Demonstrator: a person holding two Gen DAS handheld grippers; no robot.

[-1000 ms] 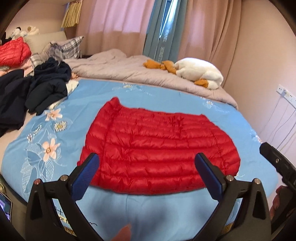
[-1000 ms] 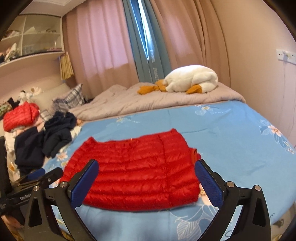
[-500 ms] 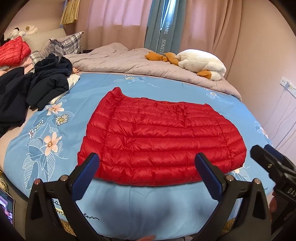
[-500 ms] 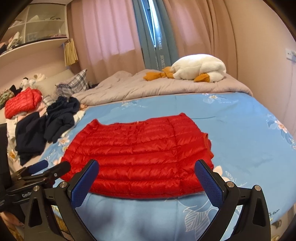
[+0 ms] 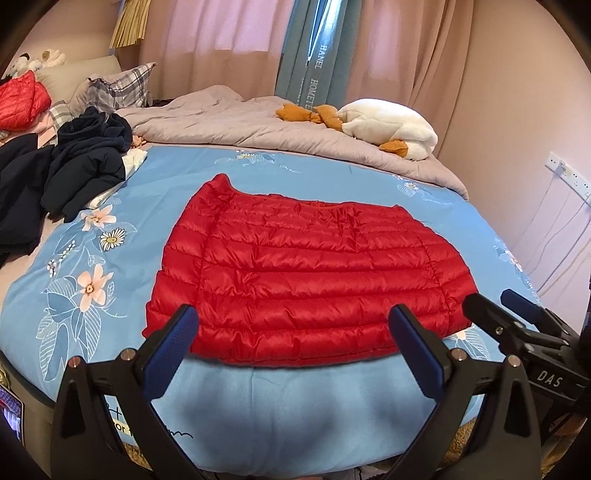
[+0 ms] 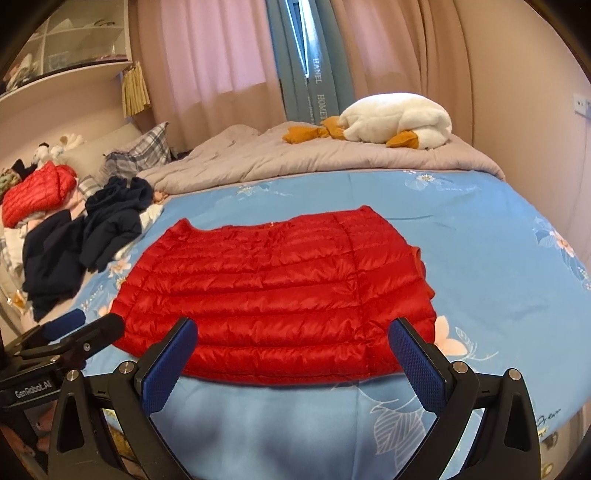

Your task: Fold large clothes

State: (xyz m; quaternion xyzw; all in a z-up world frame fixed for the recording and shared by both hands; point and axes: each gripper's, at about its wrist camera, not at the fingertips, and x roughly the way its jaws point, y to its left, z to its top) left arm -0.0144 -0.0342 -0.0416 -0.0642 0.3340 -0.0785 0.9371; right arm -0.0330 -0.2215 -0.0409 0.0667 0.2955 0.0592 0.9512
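Soft daylight comes through the pale pink curtains at the far window, leaving the room bright and evenly lit with only faint shadows under the near edge of the glossy red quilted down jacket, whose ridges carry mild sheen. Both fisheye views bow straight lines strongly and end in dark rounded corners. The light blue floral bed cover blurs nearest the lens, while the far room is sharp.
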